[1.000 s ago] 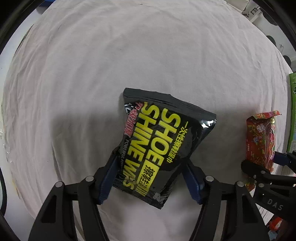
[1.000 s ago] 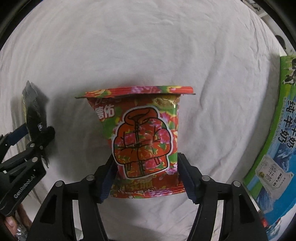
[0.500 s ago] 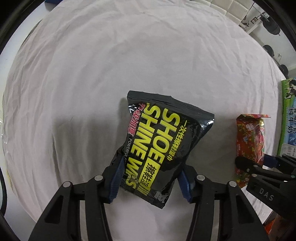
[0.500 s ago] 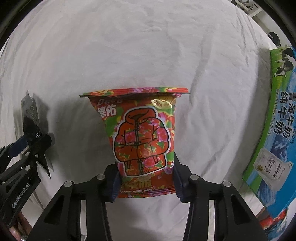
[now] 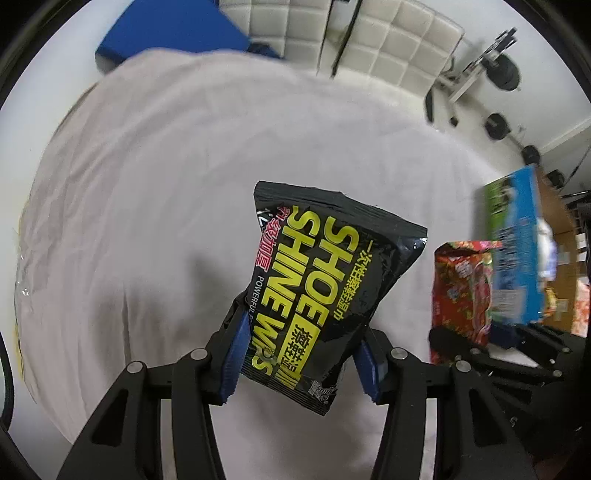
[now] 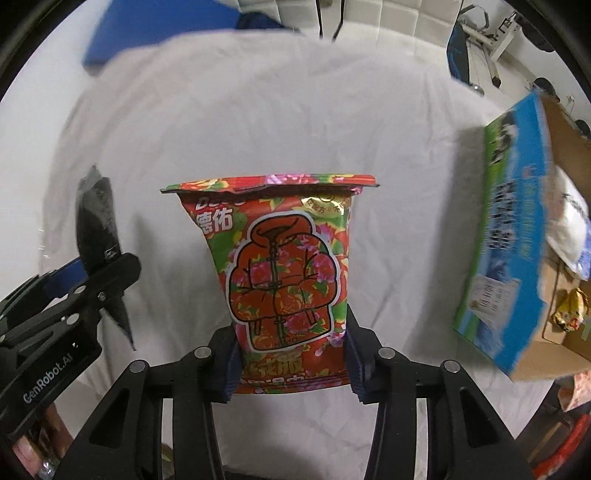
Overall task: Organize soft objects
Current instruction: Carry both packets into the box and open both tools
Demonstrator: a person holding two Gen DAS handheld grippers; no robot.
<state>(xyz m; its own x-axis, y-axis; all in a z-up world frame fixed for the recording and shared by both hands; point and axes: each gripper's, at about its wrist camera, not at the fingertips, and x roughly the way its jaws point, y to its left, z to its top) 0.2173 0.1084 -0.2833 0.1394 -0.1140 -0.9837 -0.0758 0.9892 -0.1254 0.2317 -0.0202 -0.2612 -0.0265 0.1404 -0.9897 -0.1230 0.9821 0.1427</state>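
Observation:
My left gripper [image 5: 301,360] is shut on a black shoe shine wipes pack [image 5: 325,280] with yellow lettering and holds it above the white sheet [image 5: 166,166]. My right gripper [image 6: 291,363] is shut on a red floral wipes pack [image 6: 280,266] with a padded-jacket drawing and holds it upright above the sheet. The red pack also shows at the right of the left wrist view [image 5: 463,295]. The black pack shows edge-on at the left of the right wrist view [image 6: 98,225], held in the left gripper [image 6: 77,295].
An open cardboard box with blue and green milk print [image 6: 517,236] stands at the right edge of the sheet, with several soft packets inside [image 6: 569,221]. It also shows in the left wrist view [image 5: 517,243]. A cream padded chair [image 5: 388,44] and a blue object [image 5: 166,33] lie beyond the sheet.
Both grippers have closed on their packs and lifted them off the sheet. The views have tilted up, so the room and the open box now show.

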